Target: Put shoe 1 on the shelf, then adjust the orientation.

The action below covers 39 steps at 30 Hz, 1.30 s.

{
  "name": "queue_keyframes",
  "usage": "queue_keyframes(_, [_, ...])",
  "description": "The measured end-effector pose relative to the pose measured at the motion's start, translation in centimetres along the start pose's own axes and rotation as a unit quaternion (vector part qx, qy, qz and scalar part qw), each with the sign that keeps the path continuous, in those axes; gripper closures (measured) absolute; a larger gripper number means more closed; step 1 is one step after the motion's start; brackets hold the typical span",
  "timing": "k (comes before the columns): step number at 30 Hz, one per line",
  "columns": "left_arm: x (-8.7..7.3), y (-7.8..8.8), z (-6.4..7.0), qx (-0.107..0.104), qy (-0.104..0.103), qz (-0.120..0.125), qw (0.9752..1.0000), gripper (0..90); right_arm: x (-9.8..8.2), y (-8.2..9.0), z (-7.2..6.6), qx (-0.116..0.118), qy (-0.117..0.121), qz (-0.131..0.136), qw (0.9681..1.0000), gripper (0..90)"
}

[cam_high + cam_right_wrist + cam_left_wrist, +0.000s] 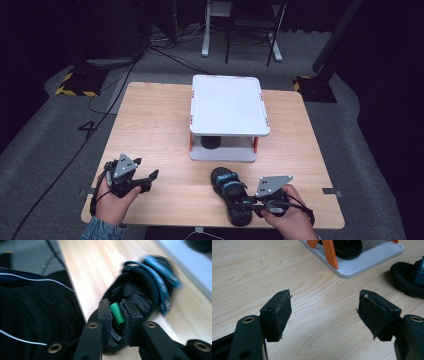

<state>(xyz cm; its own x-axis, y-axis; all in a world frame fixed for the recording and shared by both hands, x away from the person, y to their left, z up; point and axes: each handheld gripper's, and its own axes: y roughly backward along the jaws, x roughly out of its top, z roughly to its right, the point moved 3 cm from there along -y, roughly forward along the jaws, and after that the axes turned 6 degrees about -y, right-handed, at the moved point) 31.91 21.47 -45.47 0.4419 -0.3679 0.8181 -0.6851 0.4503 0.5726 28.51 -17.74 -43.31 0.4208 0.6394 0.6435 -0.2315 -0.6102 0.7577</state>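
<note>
Right claw (117, 320): jaws drawn together on the heel end of a black sandal (140, 295), with a green pull tab (117, 312) of the heel strap pinched between the pads. In the high view the right claw (252, 204) sits at the near end of the sandal (229, 192), which lies on the wooden surface (160, 130) close to the near edge, toe pointing toward the rack.

Left claw (324, 312): jaws apart, nothing between them, held just above bare wood; in the high view the left claw (147, 181) is well apart from the sandal, off to its left.

Handling, as a judgement: the sandal looks light, with a thick rubbery sole that should be stiff enough to hold shape, and soft webbing straps, blue and black (160, 277). A grip on strap or tab alone will let the shoe hang and swing, toe drooping; the tab may also slip out of the pads. A firmer hold would be across the sole and heel cup together. Not fragile; a drop would do no harm.

Outward: a white 2-tier rack (229, 102) with orange posts stands mid-surface. A second dark shoe (210, 142) sits on its lower shelf, partly hidden under the top plate.
</note>
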Motion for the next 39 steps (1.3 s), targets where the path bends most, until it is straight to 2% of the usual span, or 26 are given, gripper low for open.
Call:
queue_keyframes(1, [0.0, 0.0, 0.0, 0.0, 0.0, 0.001, 1.0, 27.6, -0.2, 0.4, 0.3, -0.019, -0.001, -0.003, 0.9998, 72.6])
queue_keyframes(3, [0.0, -0.1, 0.0, 0.001, -0.004, -0.002, 1.0, 27.7, -0.5, 0.8, 0.8, -0.036, -0.019, 0.006, 0.9991, 61.1])
queue_keyframes(5, [0.0, -0.2, 0.1, -0.002, -0.003, -0.004, 1.0, 27.7, -0.6, 0.9, 1.1, -0.037, -0.028, 0.018, 0.9988, 55.0])
queue_keyframes(7, [0.0, -0.3, 0.2, -0.004, -0.003, -0.004, 1.0, 27.6, -0.7, 0.6, 1.2, -0.029, -0.044, 0.023, 0.9983, 42.6])
queue_keyframes(9, [0.0, -0.3, 0.1, -0.004, -0.003, -0.003, 1.0, 27.6, -0.7, 0.3, 1.0, -0.027, -0.047, 0.037, 0.9979, 31.0])
queue_keyframes(11, [0.0, -0.3, 0.0, -0.001, -0.004, -0.002, 1.0, 27.6, -0.6, -0.1, 1.0, -0.043, -0.052, 0.047, 0.9966, 17.6])
queue_keyframes(12, [0.0, -0.3, 0.0, -0.002, -0.002, -0.003, 1.0, 27.6, -0.7, -0.4, 1.0, -0.048, -0.055, 0.045, 0.9964, 16.0])
queue_keyframes(15, [-0.1, -0.4, 0.0, -0.003, -0.001, -0.005, 1.0, 27.6, -1.3, -1.9, 1.2, -0.036, -0.065, 0.033, 0.9967, 17.0])
queue_keyframes(17, [-0.1, -0.5, 0.0, -0.005, -0.003, -0.005, 1.0, 27.6, -1.8, -2.8, 1.4, -0.026, -0.075, 0.024, 0.9965, 28.2])
queue_keyframes(19, [-0.1, -0.5, 0.0, -0.006, -0.001, -0.006, 1.0, 27.6, -2.1, -3.3, 1.6, -0.027, -0.088, 0.024, 0.9955, 32.9])
queue_keyframes(23, [0.0, -0.9, 0.1, -0.005, -0.003, -0.007, 1.0, 27.6, -2.4, -2.8, 2.1, -0.024, -0.096, 0.027, 0.9947, 59.2])
queue_keyframes(26, [0.0, -1.2, 0.4, -0.011, -0.006, -0.01, 0.9999, 27.6, -2.4, -3.0, 2.2, -0.028, -0.1, 0.027, 0.9942, 68.4])
queue_keyframes(28, [0.1, -1.3, 0.5, -0.014, -0.007, -0.01, 0.9998, 27.6, -2.3, -3.0, 2.1, -0.03, -0.109, 0.026, 0.9933, 70.7])
queue_keyframes(32, [0.2, -1.4, 0.4, -0.013, -0.005, -0.009, 0.9999, 27.6, -2.1, -2.9, 2.1, -0.044, -0.117, 0.042, 0.9913, 72.1])
queue_keyframes(39, [0.3, -1.5, 0.4, -0.016, -0.003, -0.008, 0.9998, 27.6, -2.0, -1.2, 2.6, -0.062, -0.136, 0.098, 0.9839, 71.9])
